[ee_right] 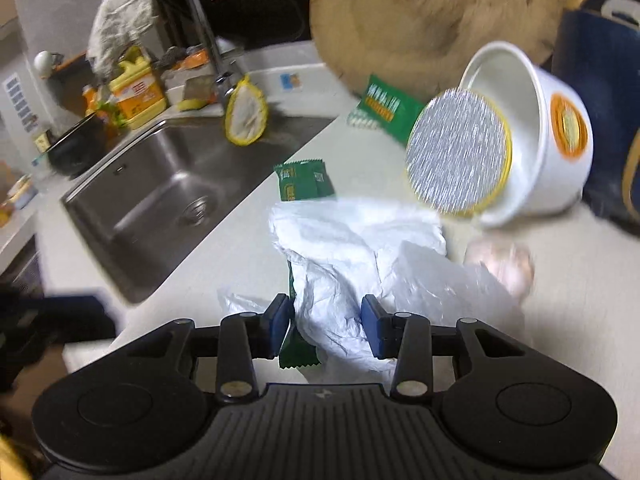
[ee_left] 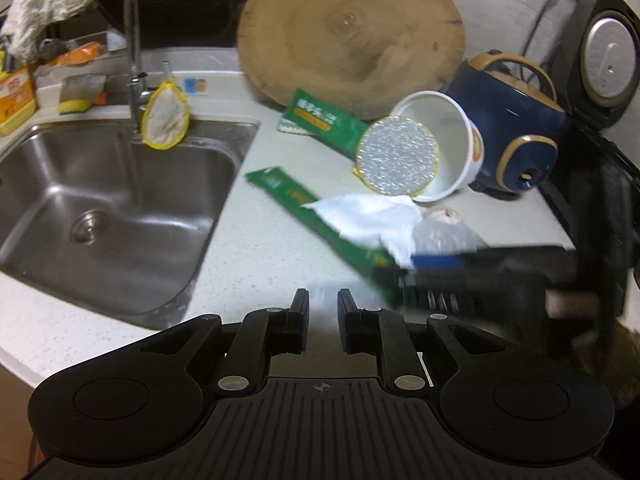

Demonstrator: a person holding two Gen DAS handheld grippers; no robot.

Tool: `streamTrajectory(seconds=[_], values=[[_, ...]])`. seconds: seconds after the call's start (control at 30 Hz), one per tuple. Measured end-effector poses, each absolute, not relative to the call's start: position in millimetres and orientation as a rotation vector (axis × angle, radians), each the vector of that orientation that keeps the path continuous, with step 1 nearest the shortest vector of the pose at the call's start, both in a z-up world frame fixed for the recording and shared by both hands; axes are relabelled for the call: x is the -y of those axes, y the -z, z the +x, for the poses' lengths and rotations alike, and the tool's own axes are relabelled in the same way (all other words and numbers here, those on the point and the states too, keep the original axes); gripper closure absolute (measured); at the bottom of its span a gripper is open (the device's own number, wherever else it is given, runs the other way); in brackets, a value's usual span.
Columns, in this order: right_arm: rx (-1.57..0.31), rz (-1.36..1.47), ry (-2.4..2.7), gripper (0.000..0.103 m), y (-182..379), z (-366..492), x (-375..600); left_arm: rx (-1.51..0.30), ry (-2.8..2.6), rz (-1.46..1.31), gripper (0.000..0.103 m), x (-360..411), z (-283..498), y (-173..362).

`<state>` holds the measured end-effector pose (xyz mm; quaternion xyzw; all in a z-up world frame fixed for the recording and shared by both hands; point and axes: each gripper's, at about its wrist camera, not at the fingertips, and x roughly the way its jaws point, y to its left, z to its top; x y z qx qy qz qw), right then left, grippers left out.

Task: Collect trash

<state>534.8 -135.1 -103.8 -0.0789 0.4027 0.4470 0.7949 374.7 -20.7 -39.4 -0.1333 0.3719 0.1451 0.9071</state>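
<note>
Trash lies on the white counter: a long green wrapper, a second green wrapper by the board, crumpled white tissue, a clear plastic bag and a tipped white noodle cup with its foil lid hanging. My right gripper is open, its fingers straddling the tissue and the green wrapper. It shows in the left wrist view as a blurred dark shape. My left gripper is narrowly open and empty above bare counter.
A steel sink with a tap lies left. A round wooden board leans at the back. A blue kettle and a rice cooker stand right. A yellow bottle sits beyond the sink.
</note>
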Motion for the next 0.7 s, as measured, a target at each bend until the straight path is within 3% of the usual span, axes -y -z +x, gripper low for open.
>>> streamTrajectory(seconds=[0.27,0.5,0.7], values=[[-0.872,-0.172,-0.955,0.062,101,502,167,-0.822,-0.234,-0.238,0.085,27,393,61],[-0.817,-0.195,-0.828,0.045,92,494,198,-0.873,-0.155,-0.227,0.085,41,414,78],[-0.8,-0.203,-0.687,0.045,95,498,226,-0.912,-0.108,-0.216,0.085,50,437,92]])
